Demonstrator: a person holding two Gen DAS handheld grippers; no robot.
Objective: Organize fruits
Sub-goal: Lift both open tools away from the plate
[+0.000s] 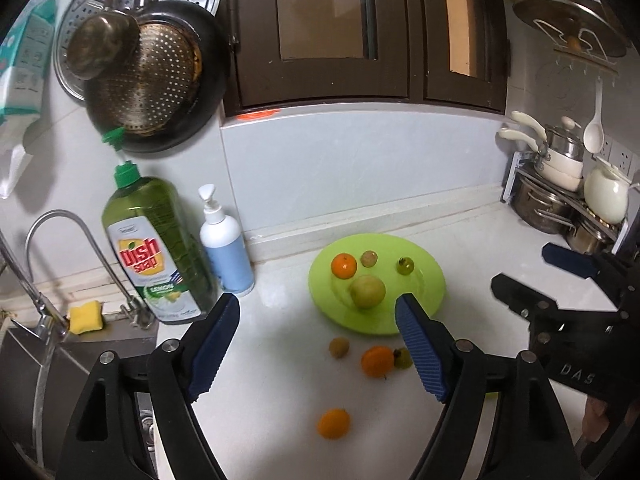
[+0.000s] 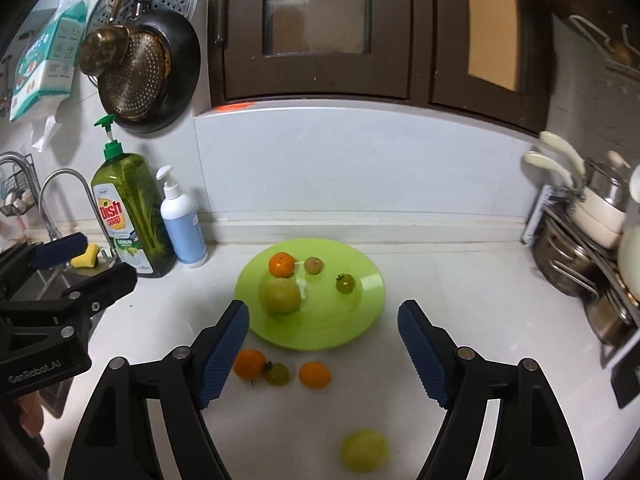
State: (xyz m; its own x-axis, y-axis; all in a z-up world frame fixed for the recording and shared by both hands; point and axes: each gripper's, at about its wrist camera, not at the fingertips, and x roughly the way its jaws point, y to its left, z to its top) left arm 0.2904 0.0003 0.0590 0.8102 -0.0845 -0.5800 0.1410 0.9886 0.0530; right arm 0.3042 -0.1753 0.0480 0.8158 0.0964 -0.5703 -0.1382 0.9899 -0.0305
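1. Left gripper (image 1: pixel 318 350), bottom of the left wrist view: jaws spread, nothing between the pads. It hangs over the surface (image 1: pixel 280 420), clear of all fruit.
2. Right gripper (image 2: pixel 322 354), bottom of the right wrist view: jaws spread, empty.
3. Green plate (image 2: pixel 360 320), frame centre, serves as the collection point. It holds 4 fruits: a pale pear-like fruit (image 2: pixel 280 294), an orange (image 2: pixel 281 264), a small brown fruit (image 2: pixel 313 265) and a green tomato (image 2: pixel 345 283).
4. Loose fruit lies on the surface below the plate: 2 oranges (image 2: pixel 249 364) (image 2: pixel 315 374), a green tomato (image 2: pixel 277 374) touching the left one, and a blurred yellow-green fruit (image 2: pixel 365 450) at lower centre.
5. Judgement: sorting is partly done; the loose fruit remains.
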